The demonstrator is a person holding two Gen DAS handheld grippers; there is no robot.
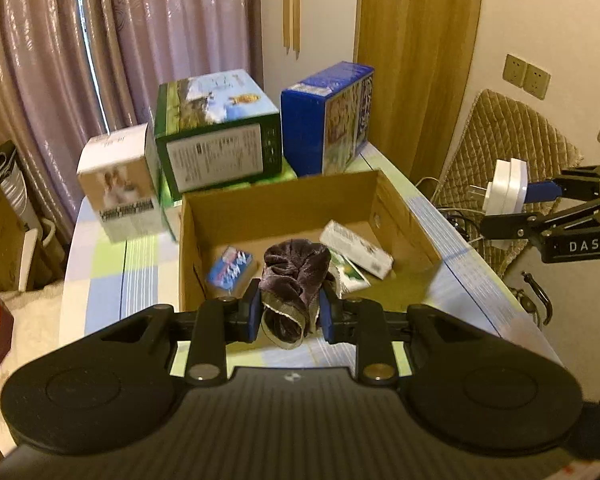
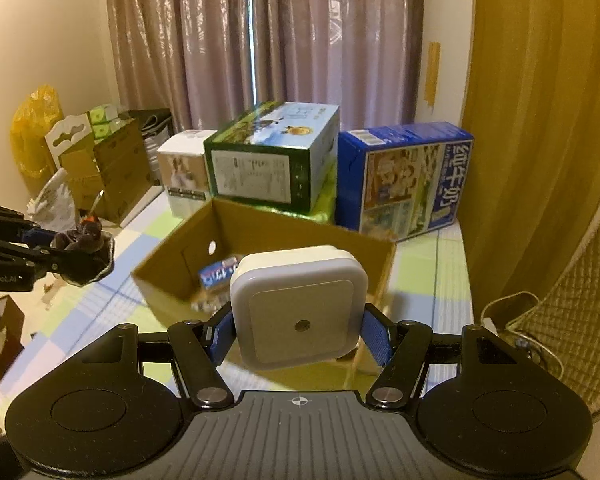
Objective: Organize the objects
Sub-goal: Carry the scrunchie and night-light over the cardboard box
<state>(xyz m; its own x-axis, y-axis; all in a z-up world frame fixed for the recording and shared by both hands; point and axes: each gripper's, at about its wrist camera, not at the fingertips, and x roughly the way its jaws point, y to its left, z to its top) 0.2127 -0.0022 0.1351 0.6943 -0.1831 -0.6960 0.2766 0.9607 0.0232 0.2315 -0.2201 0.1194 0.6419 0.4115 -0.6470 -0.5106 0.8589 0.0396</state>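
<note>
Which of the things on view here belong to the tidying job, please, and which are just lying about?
Job: cardboard box, velvet cloth in left gripper, white plug in right gripper.
Lying about: green carton, blue carton, curtain, chair.

Black housings with two round discs, silver screws and blue-padded jaws are seen; white "DAS" lettering is printed at three o'clock.

A crumpled dark purple velvet cloth [image 1: 296,280] is held above the near edge of an open cardboard box [image 1: 278,200], while a white square plug-in device [image 2: 300,308], possibly a night light, is held aloft.
</note>
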